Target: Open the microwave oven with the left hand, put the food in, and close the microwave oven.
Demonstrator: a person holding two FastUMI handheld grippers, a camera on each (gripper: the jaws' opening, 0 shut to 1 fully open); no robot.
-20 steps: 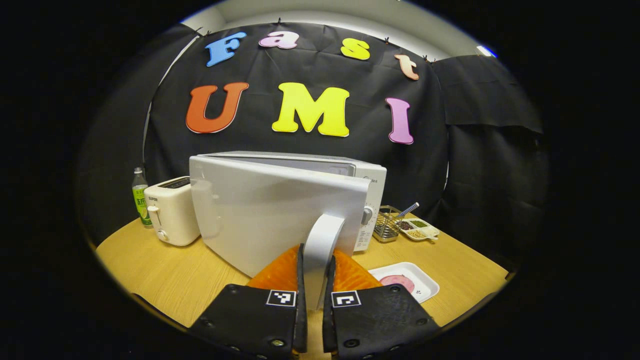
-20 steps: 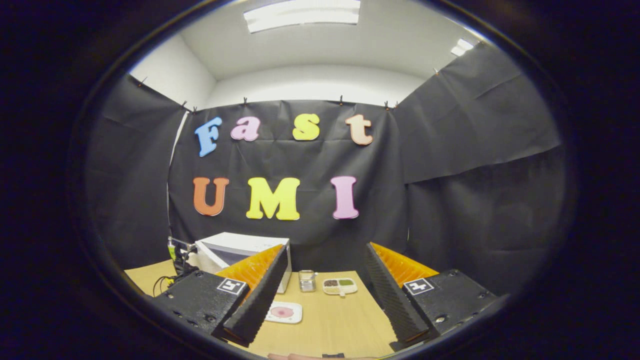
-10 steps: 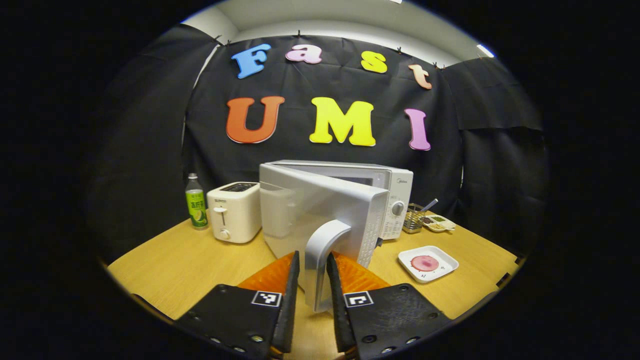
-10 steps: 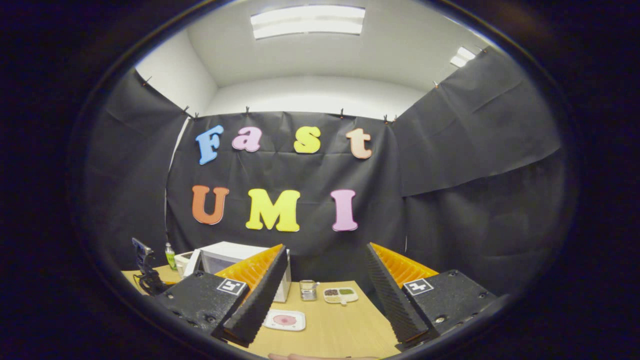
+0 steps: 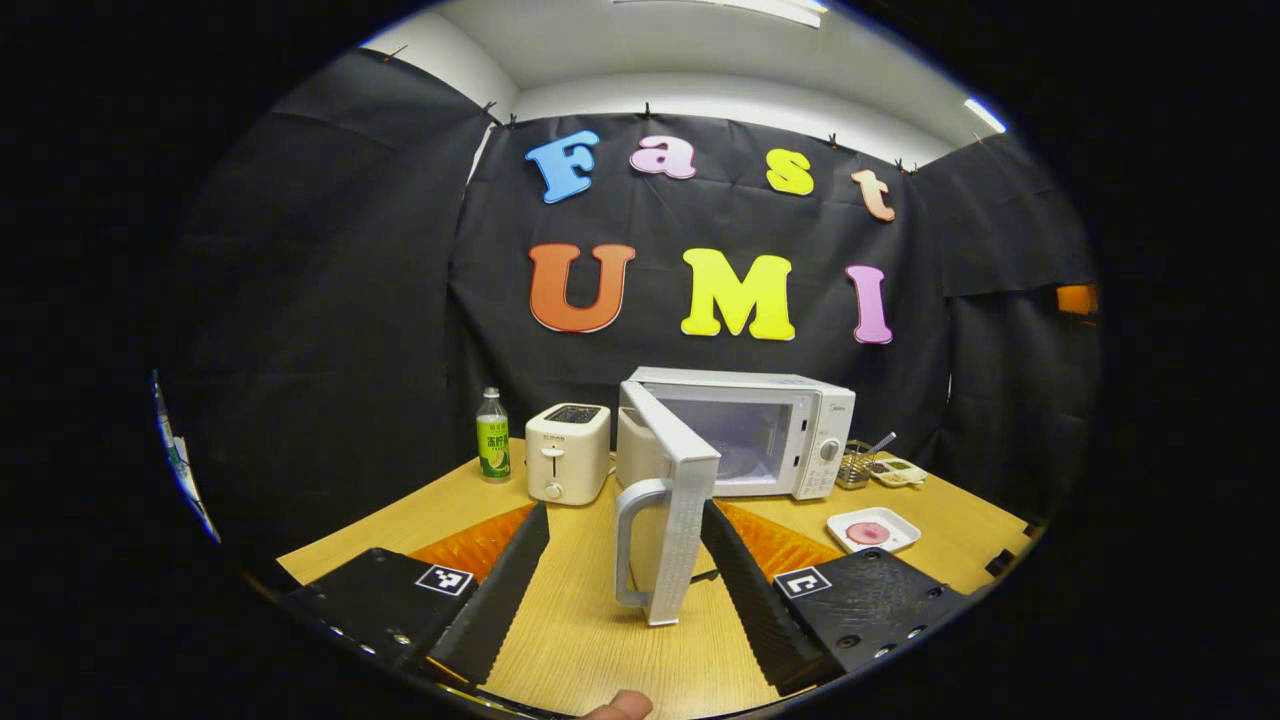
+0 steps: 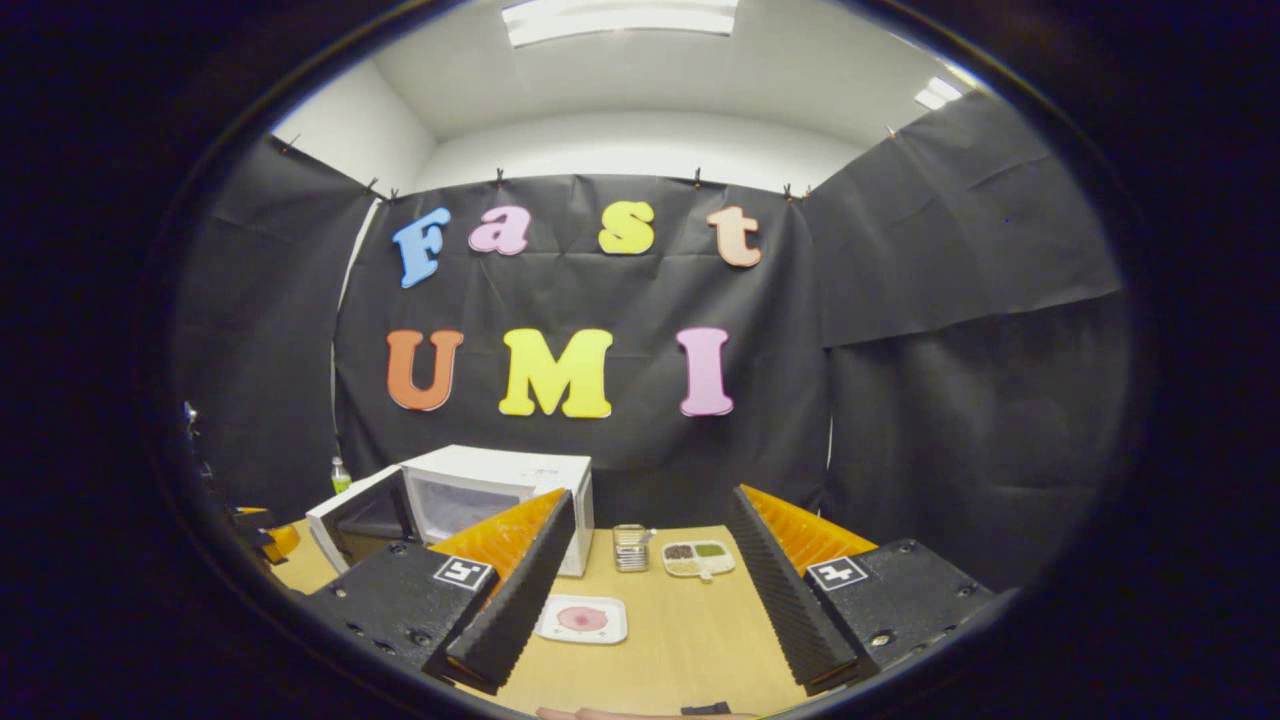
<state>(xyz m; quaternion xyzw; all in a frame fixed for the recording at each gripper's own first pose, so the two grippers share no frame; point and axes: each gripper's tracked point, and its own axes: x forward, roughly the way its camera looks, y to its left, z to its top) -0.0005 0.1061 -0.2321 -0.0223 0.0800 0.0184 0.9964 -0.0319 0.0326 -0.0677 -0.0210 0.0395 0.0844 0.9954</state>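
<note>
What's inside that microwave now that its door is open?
The microwave cavity looks bare, with what seems a turntable on its floor. The open door hides its left part.

Bottle (image 5: pixel 491 434) at nine o'clock; toaster (image 5: pixel 567 452) beside it; wire basket (image 5: pixel 856 465) and divided dish (image 5: pixel 899 472) at three o'clock.

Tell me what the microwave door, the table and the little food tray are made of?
The microwave door looks like smooth white plastic with a slight sheen, though painted metal is possible. The table shows yellowish wood grain, probably a laminate or veneer. The food tray looks like thin white foam or plastic, matte; hard to tell which.
</note>
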